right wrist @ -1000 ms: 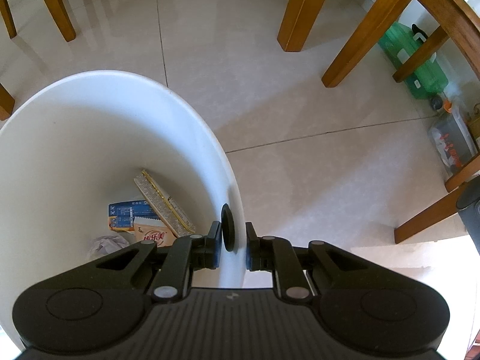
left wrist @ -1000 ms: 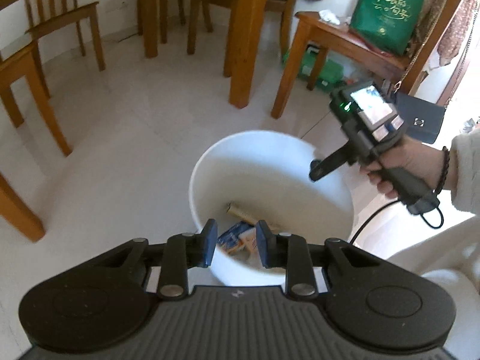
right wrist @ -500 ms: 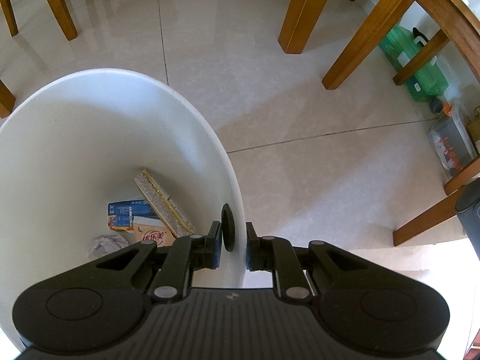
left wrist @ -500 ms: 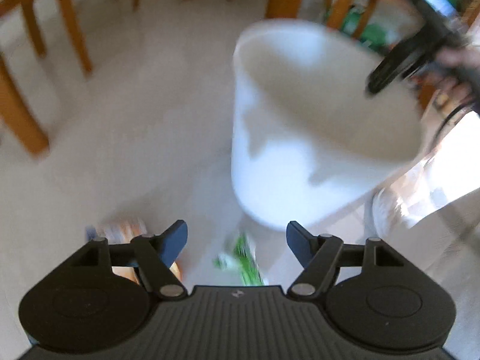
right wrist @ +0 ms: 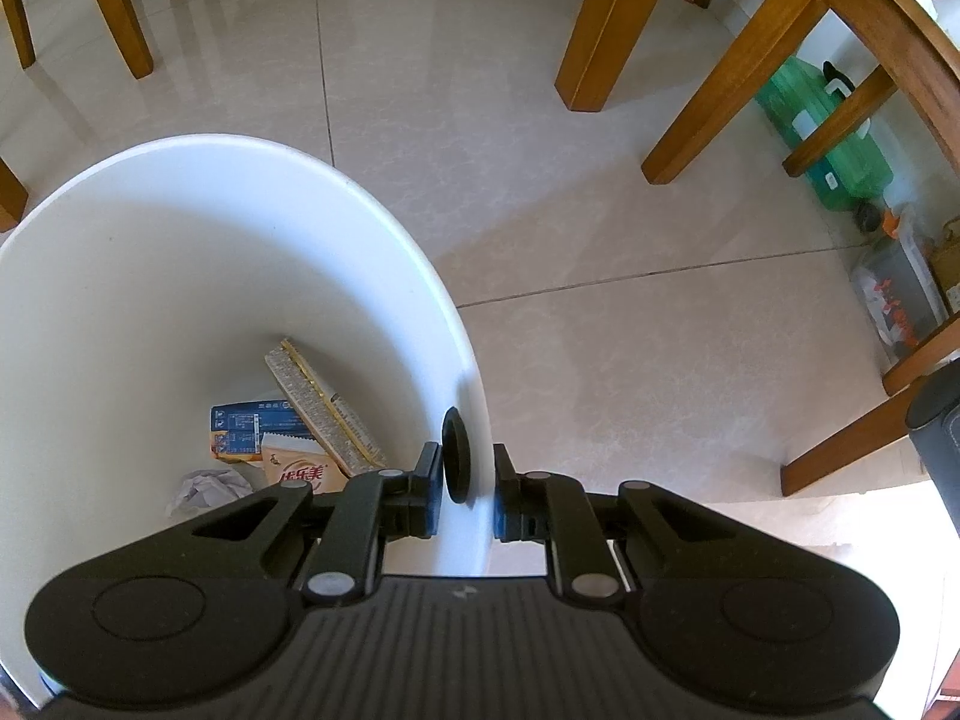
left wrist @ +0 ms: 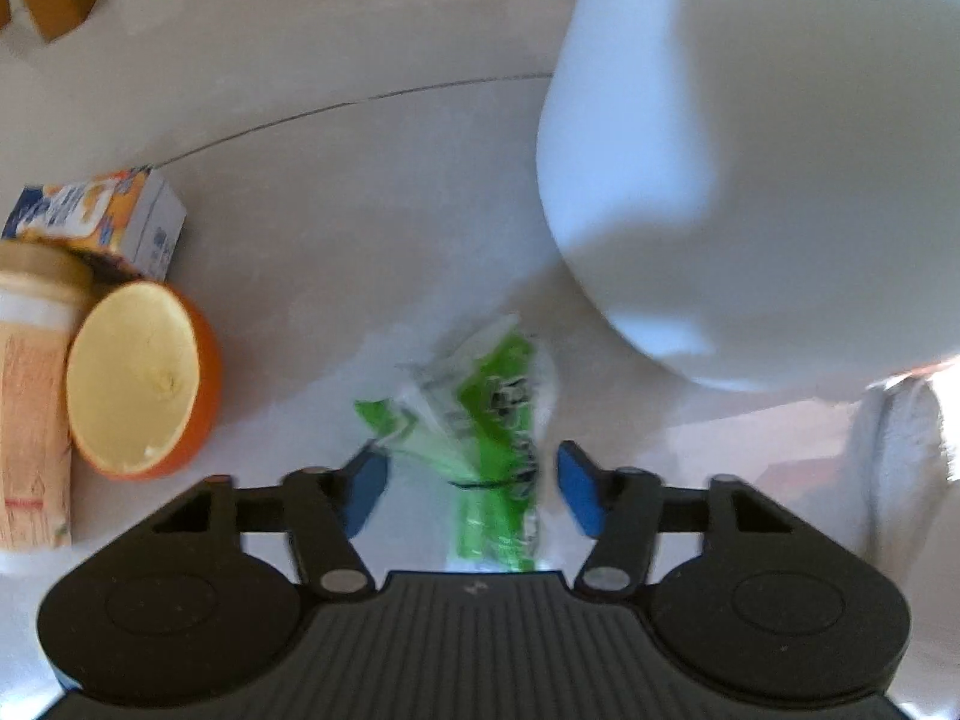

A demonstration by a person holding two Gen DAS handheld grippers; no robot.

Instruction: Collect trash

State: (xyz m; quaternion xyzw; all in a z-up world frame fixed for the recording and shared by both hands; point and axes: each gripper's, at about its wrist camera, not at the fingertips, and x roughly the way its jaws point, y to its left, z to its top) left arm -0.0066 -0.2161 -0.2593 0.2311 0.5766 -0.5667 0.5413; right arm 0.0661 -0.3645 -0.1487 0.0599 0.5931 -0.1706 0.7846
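1. The left tool (left wrist: 468,489) hung low over the floor, its jaws part open and just closing around a green wrapper (left wrist: 486,420), without clearly pressing it.
2. The right tool (right wrist: 468,495) was clamped on the near rim of the white bin (right wrist: 252,180), holding it steady.
3. The thin, crumpled wrapper could slip out if the pads caught only a loose edge.
4. A hasty lift could brush the orange bowl (left wrist: 141,381) at the left, which touched a jar (left wrist: 33,396).
5. A second earlier the left tool was nearly shut above the bin; now it was down at the wrapper.
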